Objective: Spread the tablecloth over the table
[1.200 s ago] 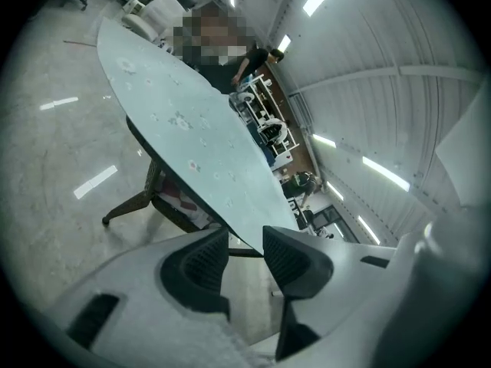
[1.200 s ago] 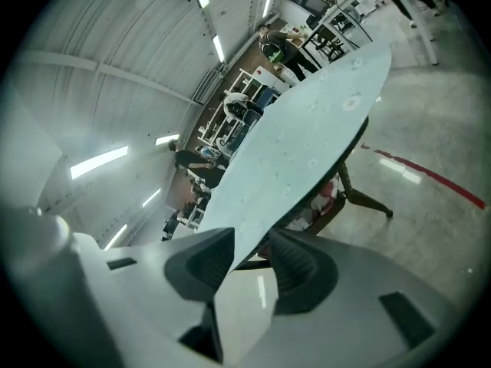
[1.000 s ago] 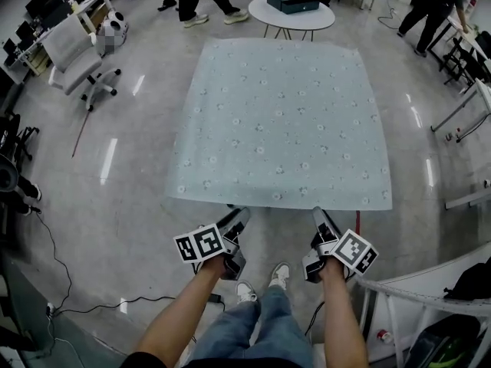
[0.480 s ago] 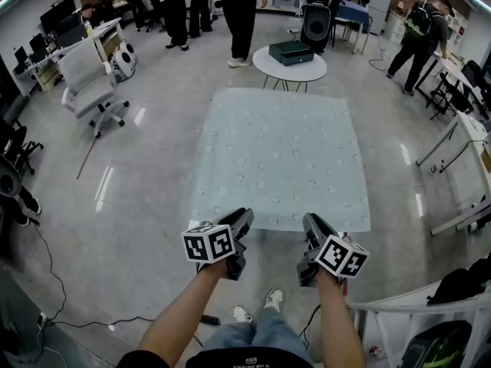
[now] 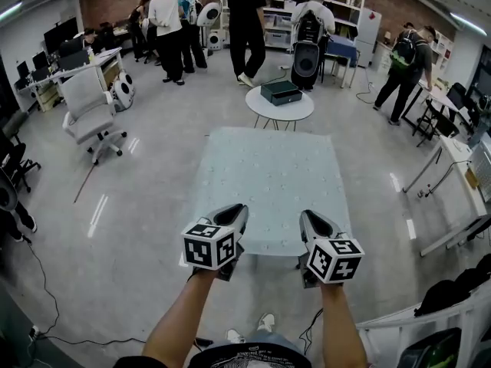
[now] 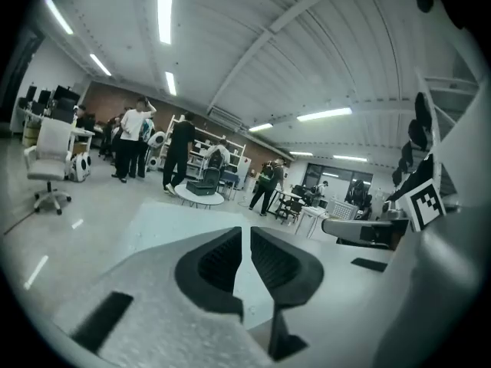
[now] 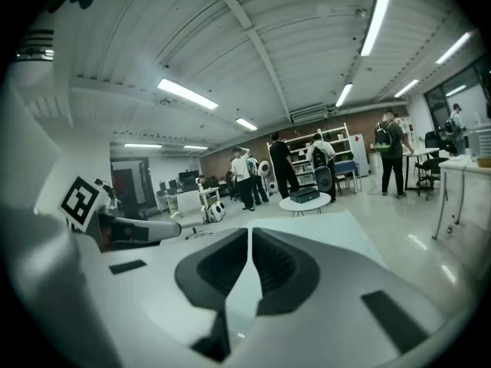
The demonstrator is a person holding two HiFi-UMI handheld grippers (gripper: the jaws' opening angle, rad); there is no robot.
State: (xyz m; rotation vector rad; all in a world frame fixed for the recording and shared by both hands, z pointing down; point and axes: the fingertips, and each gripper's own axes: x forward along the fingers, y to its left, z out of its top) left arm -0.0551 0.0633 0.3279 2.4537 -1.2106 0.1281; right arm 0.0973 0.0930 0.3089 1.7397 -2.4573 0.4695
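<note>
Your left gripper [image 5: 232, 219] and right gripper [image 5: 311, 221] have both just been closing their jaws. Each one pinches the near edge of the pale patterned tablecloth [image 5: 268, 171] between pads that almost touch, a little inside of its own corner. From the jaws the tablecloth stretches flat and straight away from you toward the round white table [image 5: 259, 107], so both hands are equally near and, I judge, any pull must go evenly along this line; what lies under it cannot be told from here. On the round table stands a dark box [image 5: 280, 92], lid shut, its content not visible.
</note>
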